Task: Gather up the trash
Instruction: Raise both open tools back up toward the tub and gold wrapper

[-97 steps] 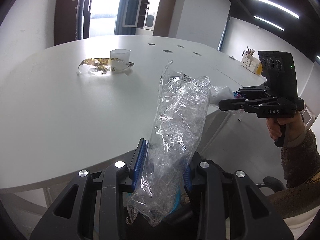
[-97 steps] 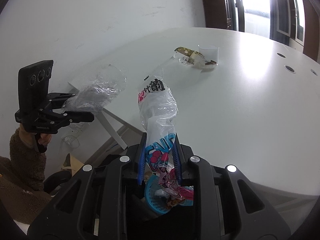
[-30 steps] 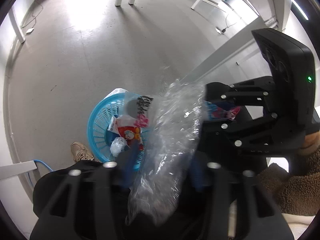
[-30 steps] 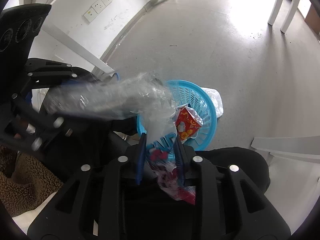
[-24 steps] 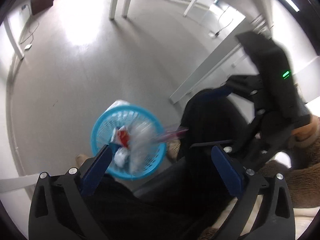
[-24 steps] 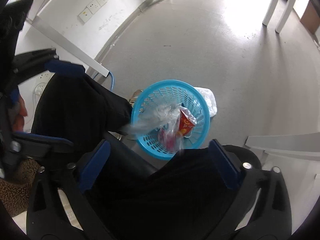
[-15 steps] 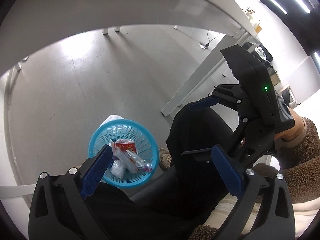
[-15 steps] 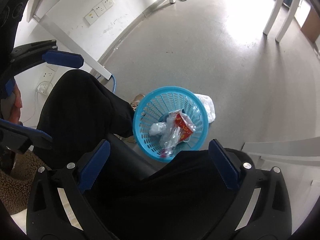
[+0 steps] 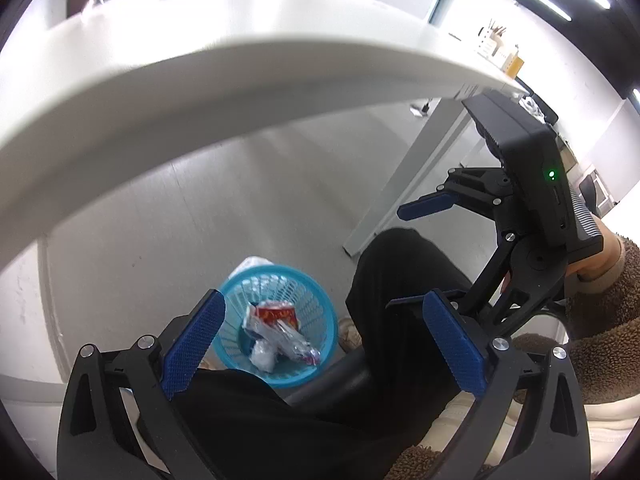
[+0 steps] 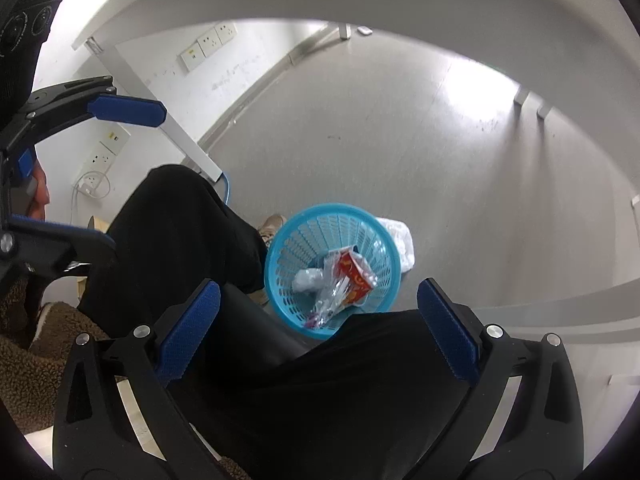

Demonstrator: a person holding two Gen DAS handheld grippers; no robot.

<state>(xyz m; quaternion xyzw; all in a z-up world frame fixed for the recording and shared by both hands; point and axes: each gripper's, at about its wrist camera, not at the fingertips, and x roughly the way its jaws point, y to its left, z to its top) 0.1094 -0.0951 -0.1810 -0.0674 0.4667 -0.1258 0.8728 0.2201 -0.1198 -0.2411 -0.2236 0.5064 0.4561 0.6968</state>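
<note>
**Blue basket, trash inside**

Blue plastic lattice basket on grey floor, holding red carton and clear crumpled wrappers. Left gripper and right gripper: jaws spread apart, empty, above basket. White desk overhead.

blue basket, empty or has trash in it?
Has trash: the blue plastic mesh basket holds a red carton and clear crumpled wrappers.
</note>
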